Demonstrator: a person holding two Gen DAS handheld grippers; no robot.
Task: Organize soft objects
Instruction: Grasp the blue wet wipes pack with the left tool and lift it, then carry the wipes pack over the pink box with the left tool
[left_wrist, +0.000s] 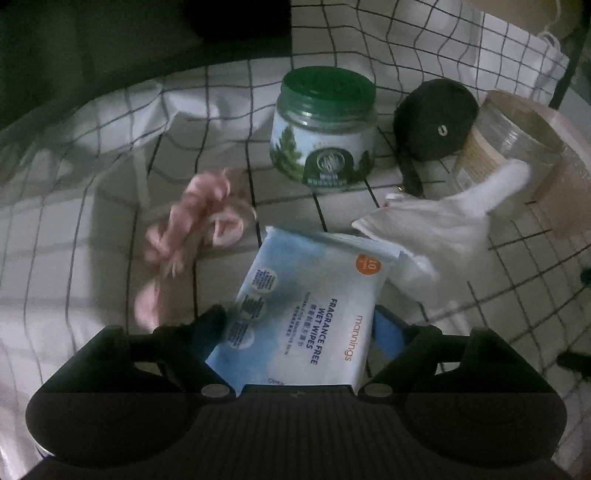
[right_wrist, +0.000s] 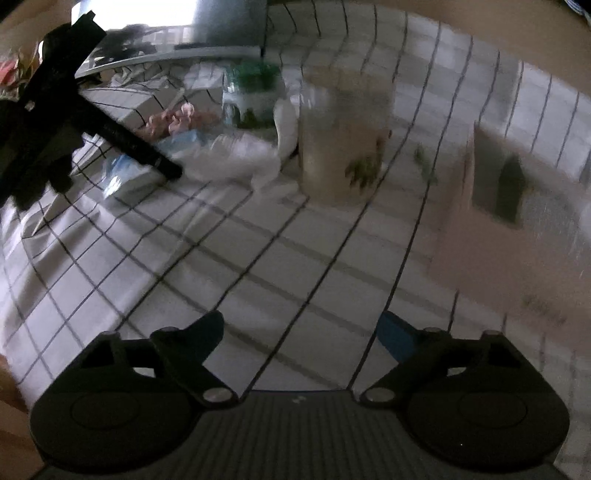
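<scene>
On the checked cloth (left_wrist: 92, 236): soft things are lying scattered.
Wipes (left_wrist: 303, 306): pack is sitting between the left gripper's (left_wrist: 301, 325) wide-open jaws; pads do not seem to be pressing it, so likely not held.
Long axis: running away from the gripper, tilted slightly right.
Nearer hand: left.
Right gripper (right_wrist: 303, 328): gaping wide, holding nothing, hovering over bare cloth well apart from the pack.
Nearby: pink fabric (left_wrist: 184, 236) lying left, white pouch (left_wrist: 436, 225) right.
</scene>
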